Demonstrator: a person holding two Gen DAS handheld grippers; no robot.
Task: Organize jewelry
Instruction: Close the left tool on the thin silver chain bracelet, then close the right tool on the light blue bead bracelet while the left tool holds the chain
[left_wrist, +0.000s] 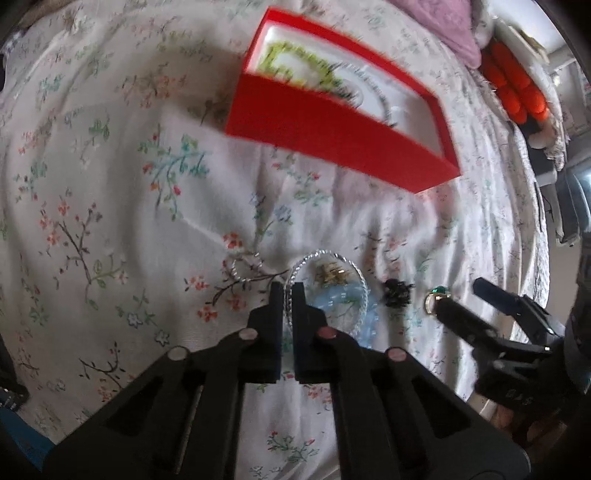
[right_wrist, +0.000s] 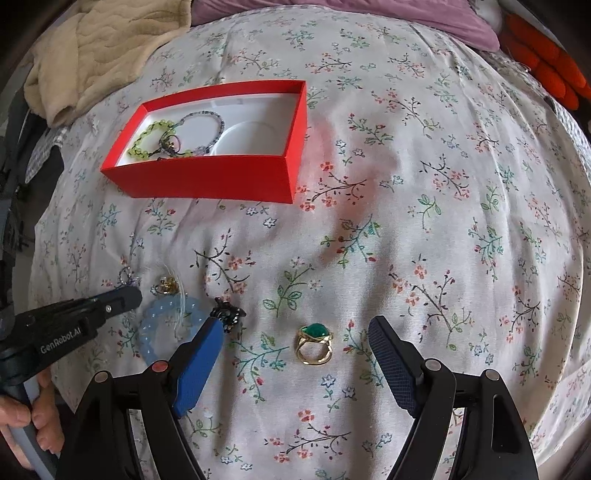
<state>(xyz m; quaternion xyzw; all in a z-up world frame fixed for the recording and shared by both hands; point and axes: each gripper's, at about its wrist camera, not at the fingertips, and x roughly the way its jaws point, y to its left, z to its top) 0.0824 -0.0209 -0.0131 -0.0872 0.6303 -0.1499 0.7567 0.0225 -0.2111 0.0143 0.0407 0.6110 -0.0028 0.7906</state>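
Note:
A red box (right_wrist: 207, 177) with a white inside lies on the floral bedspread and holds a green bead bracelet (right_wrist: 147, 138) and a grey bead bracelet (right_wrist: 216, 127); it also shows in the left wrist view (left_wrist: 332, 140). My left gripper (left_wrist: 287, 295) is shut on the rim of a clear silver bangle (left_wrist: 328, 258), which lies over a pale blue bead bracelet (left_wrist: 340, 301) and a small gold piece (left_wrist: 332, 275). My right gripper (right_wrist: 295, 326) is open, its fingers either side of a gold ring with a green stone (right_wrist: 314, 341). A black beaded piece (right_wrist: 229, 314) lies by its left finger.
A thin silver ring-shaped bangle (left_wrist: 245, 267) lies left of the left gripper. A beige blanket (right_wrist: 103, 51) and a purple cloth (right_wrist: 332, 14) lie at the far side of the bed. An orange soft object (right_wrist: 546, 66) sits at the far right.

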